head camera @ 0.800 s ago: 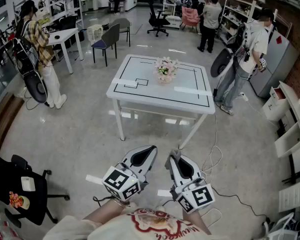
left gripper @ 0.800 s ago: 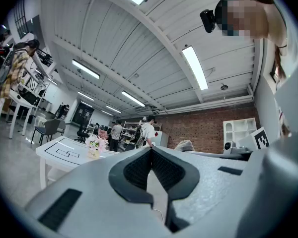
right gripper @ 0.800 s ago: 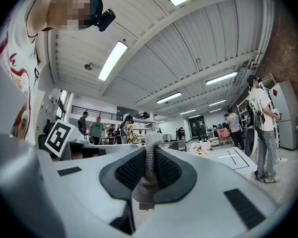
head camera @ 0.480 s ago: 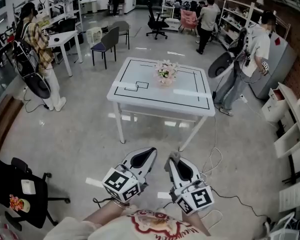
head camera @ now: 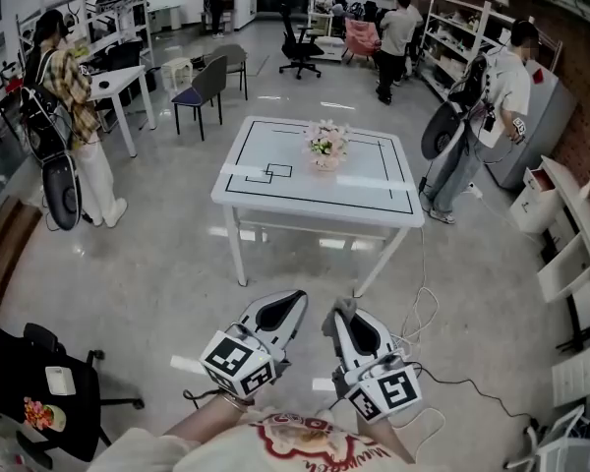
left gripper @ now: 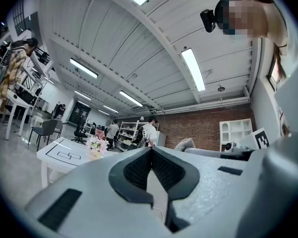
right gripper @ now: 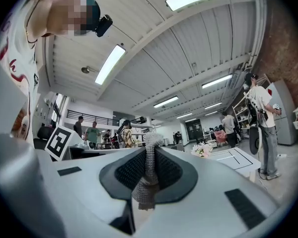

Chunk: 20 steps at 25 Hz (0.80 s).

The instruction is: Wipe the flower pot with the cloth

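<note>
Head view: both grippers are held low and close to the body, side by side over the floor (head camera: pixel 157 273). The left gripper (head camera: pixel 297 299) has its jaws together. The right gripper (head camera: pixel 340 309) has a bit of grey cloth (head camera: pixel 345 306) sticking out at its tip. The white table (head camera: pixel 369 193) stands well ahead of both. The flower pot (head camera: pixel 326 149), with pale pink flowers, sits on the far half of the table, upright. It is well apart from both grippers. One person (head camera: pixel 67 106) stands far left and another (head camera: pixel 487 106) stands right of the table. A white cable (head camera: pixel 413 308) trails on the floor near the right gripper.

Left gripper view: the left gripper (left gripper: pixel 150 150) has its black pads pressed together at the tips, with nothing between them. The table (left gripper: pixel 59 155) and flower pot (left gripper: pixel 95 147) show small at the left, far off.

Right gripper view: the right gripper (right gripper: pixel 150 150) is clamped on the cloth (right gripper: pixel 147 180). It is grey and knitted, bunched into a strip that runs up between the pads and pokes out past the tips. The table (right gripper: pixel 236 157) and flower pot (right gripper: pixel 203 150) are distant at the right.
</note>
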### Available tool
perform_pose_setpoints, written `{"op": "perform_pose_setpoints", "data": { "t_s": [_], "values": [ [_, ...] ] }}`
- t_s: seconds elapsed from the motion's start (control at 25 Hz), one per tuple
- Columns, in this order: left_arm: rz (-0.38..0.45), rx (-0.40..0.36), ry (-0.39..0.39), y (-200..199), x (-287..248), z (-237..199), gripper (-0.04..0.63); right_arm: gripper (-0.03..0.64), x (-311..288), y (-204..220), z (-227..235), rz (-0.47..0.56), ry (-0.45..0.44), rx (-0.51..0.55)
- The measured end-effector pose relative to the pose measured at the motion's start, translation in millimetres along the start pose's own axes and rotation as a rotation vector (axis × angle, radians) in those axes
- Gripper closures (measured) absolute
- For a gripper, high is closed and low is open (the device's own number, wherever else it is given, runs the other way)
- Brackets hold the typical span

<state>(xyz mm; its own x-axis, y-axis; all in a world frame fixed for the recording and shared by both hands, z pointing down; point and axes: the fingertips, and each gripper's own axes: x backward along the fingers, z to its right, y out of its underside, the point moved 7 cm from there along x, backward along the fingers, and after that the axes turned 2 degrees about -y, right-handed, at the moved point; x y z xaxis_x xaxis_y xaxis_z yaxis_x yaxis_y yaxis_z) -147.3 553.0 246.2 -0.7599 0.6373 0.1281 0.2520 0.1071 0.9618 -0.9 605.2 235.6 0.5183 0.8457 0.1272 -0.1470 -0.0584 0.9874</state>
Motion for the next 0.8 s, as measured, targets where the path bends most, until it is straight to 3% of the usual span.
{"op": "perform_pose_setpoints", "data": {
  "t_s": [0.4, 0.8],
  "values": [
    [-0.026, 0.025, 0.032, 7.8, 20.0, -17.9, 0.592, 0.581, -6.9, 21.1, -25.8, -0.027, 0.045, -0.020],
    [-0.016, 0.018, 0.027, 8.7, 0.0, -34.1, 0.592, 0.581, -29.4, 23.0, -5.5, -0.020, 0.036, -0.020]
  ]
}}
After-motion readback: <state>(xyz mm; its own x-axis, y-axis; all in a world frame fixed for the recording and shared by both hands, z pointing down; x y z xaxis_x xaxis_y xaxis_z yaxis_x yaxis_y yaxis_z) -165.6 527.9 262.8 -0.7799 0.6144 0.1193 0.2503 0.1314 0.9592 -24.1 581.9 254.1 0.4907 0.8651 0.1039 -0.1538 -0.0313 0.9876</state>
